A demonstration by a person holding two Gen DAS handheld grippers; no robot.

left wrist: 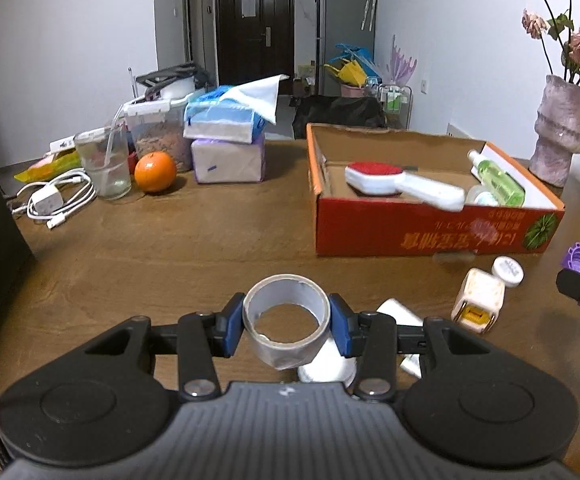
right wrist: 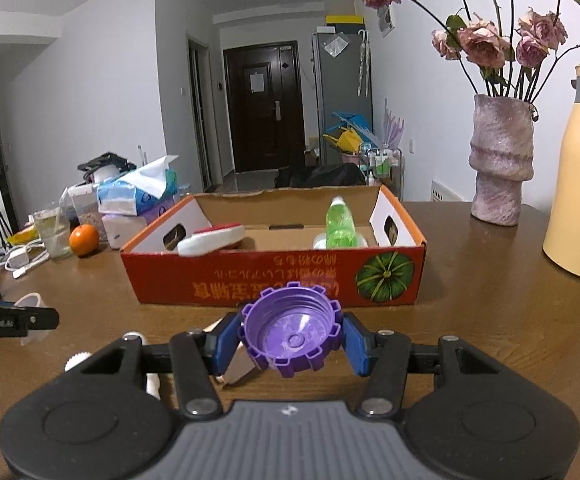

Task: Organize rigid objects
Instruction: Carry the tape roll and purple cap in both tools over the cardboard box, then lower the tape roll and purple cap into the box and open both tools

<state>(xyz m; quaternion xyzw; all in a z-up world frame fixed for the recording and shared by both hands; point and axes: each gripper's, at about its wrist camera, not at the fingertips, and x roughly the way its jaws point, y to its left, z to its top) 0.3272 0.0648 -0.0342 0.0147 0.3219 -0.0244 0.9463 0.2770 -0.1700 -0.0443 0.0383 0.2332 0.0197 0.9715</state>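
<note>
Both grippers hold a rigid object above the brown table (left wrist: 169, 248), in front of the red cardboard box (left wrist: 410, 232).

The left gripper (left wrist: 286, 322) clamps a grey tape roll (left wrist: 286, 320) between its blue pads; the right gripper (right wrist: 292, 338) pinches a purple notched cap (right wrist: 290, 330) (hollow side facing the camera). Inside the box lie a white brush with a red face (left wrist: 402, 184) and a green bottle (left wrist: 498, 178). A small white charger block (left wrist: 478, 300) and a white round lid (left wrist: 508, 271) rest on the table near the box.

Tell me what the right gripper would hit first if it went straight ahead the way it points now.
Probably the near wall of the red cardboard box. The right gripper, shut on the purple cap, points straight at it across bare table. If held high enough, it could pass over the wall; height is unclear.
</note>
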